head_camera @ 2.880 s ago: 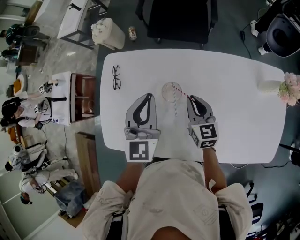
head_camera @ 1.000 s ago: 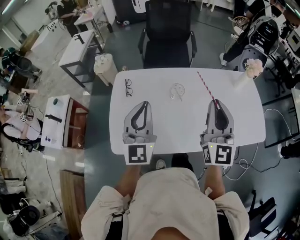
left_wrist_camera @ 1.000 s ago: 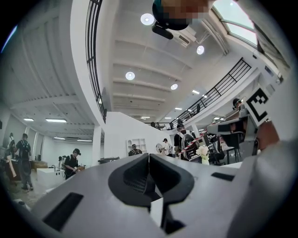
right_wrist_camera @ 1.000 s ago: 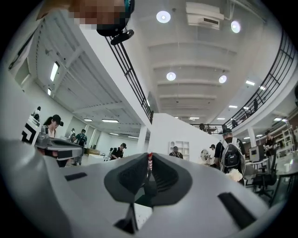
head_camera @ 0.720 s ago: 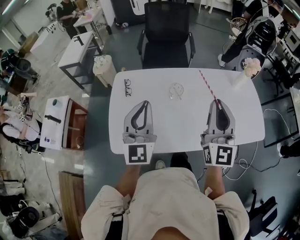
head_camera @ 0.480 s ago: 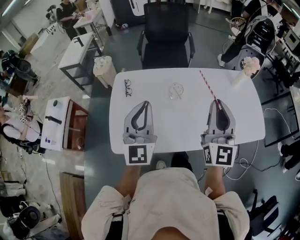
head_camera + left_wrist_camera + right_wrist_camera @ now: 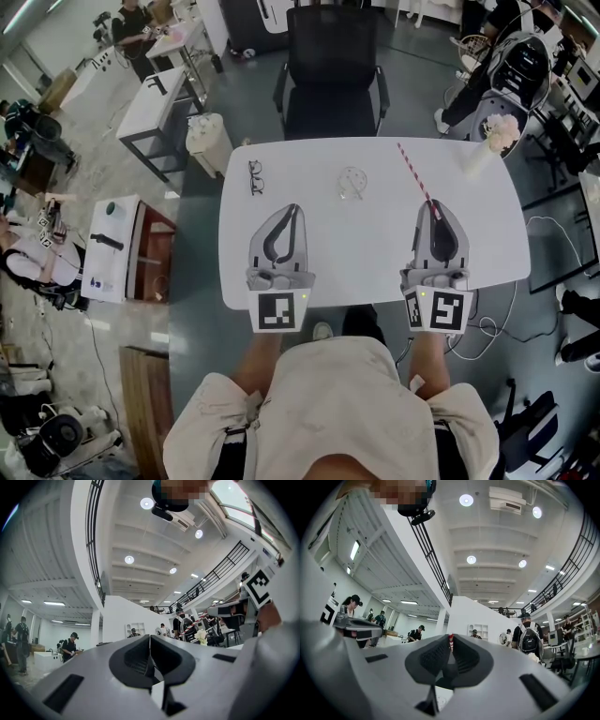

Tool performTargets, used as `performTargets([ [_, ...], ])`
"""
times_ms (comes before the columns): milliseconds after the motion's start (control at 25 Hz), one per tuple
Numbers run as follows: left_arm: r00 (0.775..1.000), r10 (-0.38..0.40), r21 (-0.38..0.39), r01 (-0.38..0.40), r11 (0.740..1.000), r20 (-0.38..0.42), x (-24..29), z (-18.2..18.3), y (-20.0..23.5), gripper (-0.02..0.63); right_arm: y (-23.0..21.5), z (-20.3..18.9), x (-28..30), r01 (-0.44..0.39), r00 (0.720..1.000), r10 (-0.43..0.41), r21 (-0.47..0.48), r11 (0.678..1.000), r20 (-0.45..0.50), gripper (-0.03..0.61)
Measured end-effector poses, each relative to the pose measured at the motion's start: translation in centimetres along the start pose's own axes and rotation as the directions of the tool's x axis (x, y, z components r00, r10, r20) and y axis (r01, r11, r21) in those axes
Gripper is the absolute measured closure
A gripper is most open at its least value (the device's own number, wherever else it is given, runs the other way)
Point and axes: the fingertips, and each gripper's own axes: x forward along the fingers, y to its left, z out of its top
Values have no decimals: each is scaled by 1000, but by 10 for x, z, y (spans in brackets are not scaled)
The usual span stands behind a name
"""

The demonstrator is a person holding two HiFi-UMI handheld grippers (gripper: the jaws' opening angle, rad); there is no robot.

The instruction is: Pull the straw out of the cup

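Observation:
A clear plastic cup (image 7: 352, 182) stands alone on the white table (image 7: 375, 272), near its far middle. The red-and-white striped straw (image 7: 413, 173) is out of the cup and sticks up and away from my right gripper (image 7: 433, 207), which is shut on its lower end. In the right gripper view the striped straw (image 7: 451, 642) shows pinched between the fingertips. My left gripper (image 7: 292, 209) hovers over the table's near left, shut with nothing in it. Both grippers are lifted and point slightly upward.
A pair of glasses (image 7: 256, 175) lies at the table's far left. A white vase of flowers (image 7: 492, 141) sits at the far right corner. A black office chair (image 7: 333, 70) stands behind the table. People and desks fill the room beyond.
About three seconds ago the straw was in the cup with my right gripper at it. Over the last second the grippers and the straw have stayed still.

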Motion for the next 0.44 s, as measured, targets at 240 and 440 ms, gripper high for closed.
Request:
performTargets([
  [240, 1000, -6, -5, 6, 1000, -5, 2, 0, -2, 607, -1, 1, 0, 1, 1000, -1, -1, 1000, -4, 555],
  [440, 1000, -9, 1, 9, 1000, 12, 1, 2, -2, 607, 1, 0, -1, -2, 1000, 2, -5, 1000, -4, 555],
])
